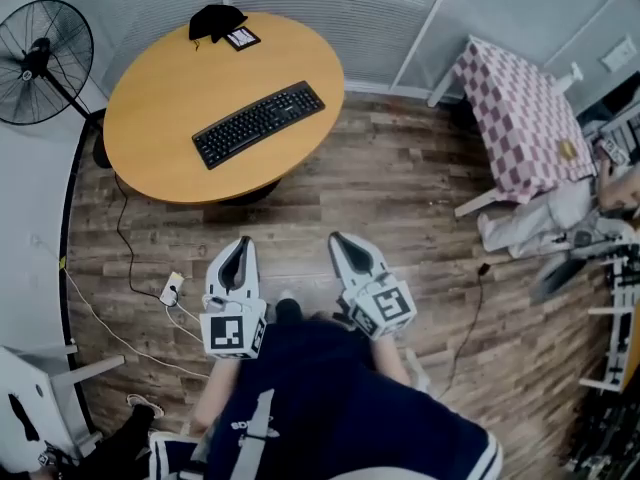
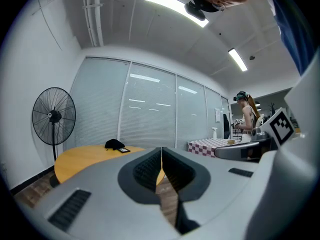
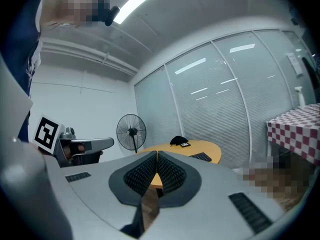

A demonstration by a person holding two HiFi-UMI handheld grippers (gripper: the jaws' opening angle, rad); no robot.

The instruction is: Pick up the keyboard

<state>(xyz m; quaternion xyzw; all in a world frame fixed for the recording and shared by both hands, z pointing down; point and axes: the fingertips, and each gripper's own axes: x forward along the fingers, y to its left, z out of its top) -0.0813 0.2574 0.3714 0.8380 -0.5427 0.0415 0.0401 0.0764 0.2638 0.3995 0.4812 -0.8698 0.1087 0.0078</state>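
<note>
A black keyboard (image 1: 258,123) lies slantwise on the round yellow table (image 1: 160,88), which stands well ahead of me. In the right gripper view the keyboard (image 3: 201,157) shows as a dark strip on the table's right side. My left gripper (image 1: 240,242) and right gripper (image 1: 336,238) are side by side over the wooden floor, short of the table, both pointing toward it. Both are shut with nothing between the jaws. The left gripper (image 2: 161,149) faces the table top (image 2: 85,159); the right gripper (image 3: 157,154) does the same.
A black cap (image 1: 215,18) and a small dark card (image 1: 241,37) lie at the table's far edge. A standing fan (image 1: 40,58) is at the left, a checkered table (image 1: 520,118) at the right. Cables and a plug (image 1: 172,290) trail on the floor at the left. A person (image 2: 245,121) stands in the background.
</note>
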